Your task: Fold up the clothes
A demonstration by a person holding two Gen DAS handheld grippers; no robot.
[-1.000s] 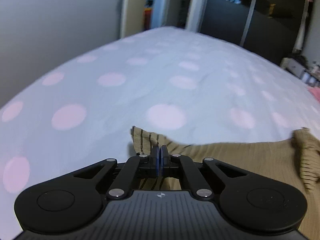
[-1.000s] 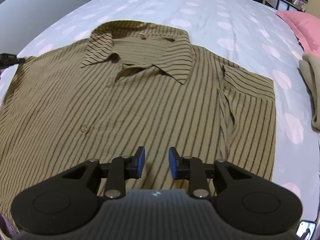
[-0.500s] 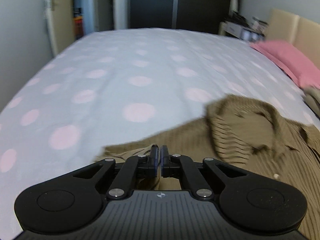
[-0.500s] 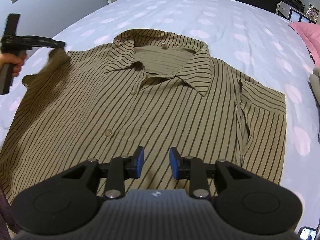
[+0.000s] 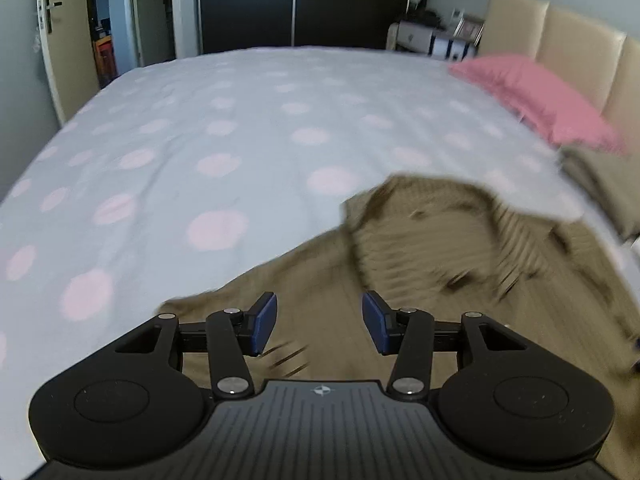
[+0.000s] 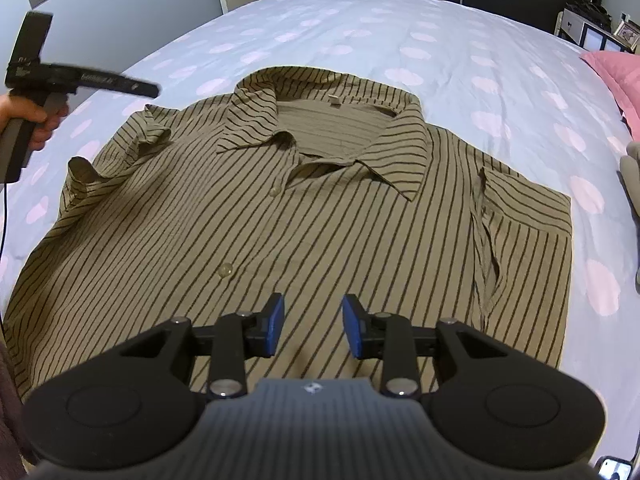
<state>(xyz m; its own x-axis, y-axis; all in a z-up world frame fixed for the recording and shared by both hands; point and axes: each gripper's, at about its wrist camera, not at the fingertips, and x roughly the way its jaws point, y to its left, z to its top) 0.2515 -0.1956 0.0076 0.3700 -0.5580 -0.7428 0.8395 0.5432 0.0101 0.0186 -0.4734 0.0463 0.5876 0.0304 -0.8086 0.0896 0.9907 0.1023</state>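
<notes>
Since a second ago, let go of the sleeve edge: left tongs (image 5: 319, 328) then pinched shut on striped cloth, now spread wide with nothing between the blue pads, swung round toward the collar and blurred with motion. Right tongs (image 6: 313, 326) much as before, parted about as far and empty, hovering over the lower front of the striped shirt (image 6: 280, 220). Spread face up on the polka-dot bed (image 6: 460, 52), buttoned, filling the middle of the right wrist frame. Long axis from bottom of frame to top, collar (image 6: 320, 120) pointing up toward the far side of the bed, hem hidden behind the tongs at bottom. Sleeve at right of frame (image 6: 520, 232) already doubled inward into a flat panel; sleeve at left (image 6: 112, 160) rumpled, its edge curled up. Probably dropped there to fold that side in likewise, though not yet flat. Held well apart, likely to free both tongs for a fresh grip. Pink pillow (image 5: 532, 96) at upper right, clear of the work.
</notes>
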